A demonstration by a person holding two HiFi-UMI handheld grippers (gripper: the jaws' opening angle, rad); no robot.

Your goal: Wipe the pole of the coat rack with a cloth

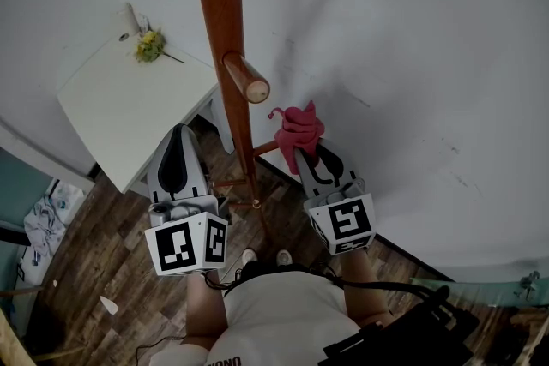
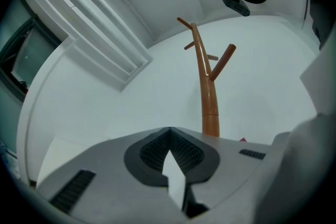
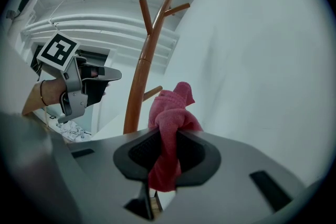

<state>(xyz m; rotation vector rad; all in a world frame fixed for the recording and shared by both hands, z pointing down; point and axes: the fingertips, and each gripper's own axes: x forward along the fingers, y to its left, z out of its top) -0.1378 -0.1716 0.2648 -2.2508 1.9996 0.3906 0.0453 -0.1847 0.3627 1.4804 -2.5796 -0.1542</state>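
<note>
The brown wooden coat rack pole [image 1: 230,39] runs down the middle of the head view, with a short peg [image 1: 249,81] pointing toward me. A pink-red cloth [image 1: 298,131] is bunched just right of the pole, low down, and my right gripper [image 1: 306,155] is shut on it. In the right gripper view the cloth [image 3: 169,113] hangs pinched between the jaws, with the pole [image 3: 137,89] a little to its left and not touching. My left gripper [image 1: 180,133] is left of the pole, shut and empty. In its own view the left gripper [image 2: 169,132] points up at the pole [image 2: 210,97].
A white table [image 1: 120,111] with a small yellow flower bunch [image 1: 150,45] stands at the left against the white wall [image 1: 412,56]. The floor [image 1: 94,261] is dark wood, with a crumpled fabric heap [image 1: 39,223] at the left edge. My feet [image 1: 264,255] are near the rack's base.
</note>
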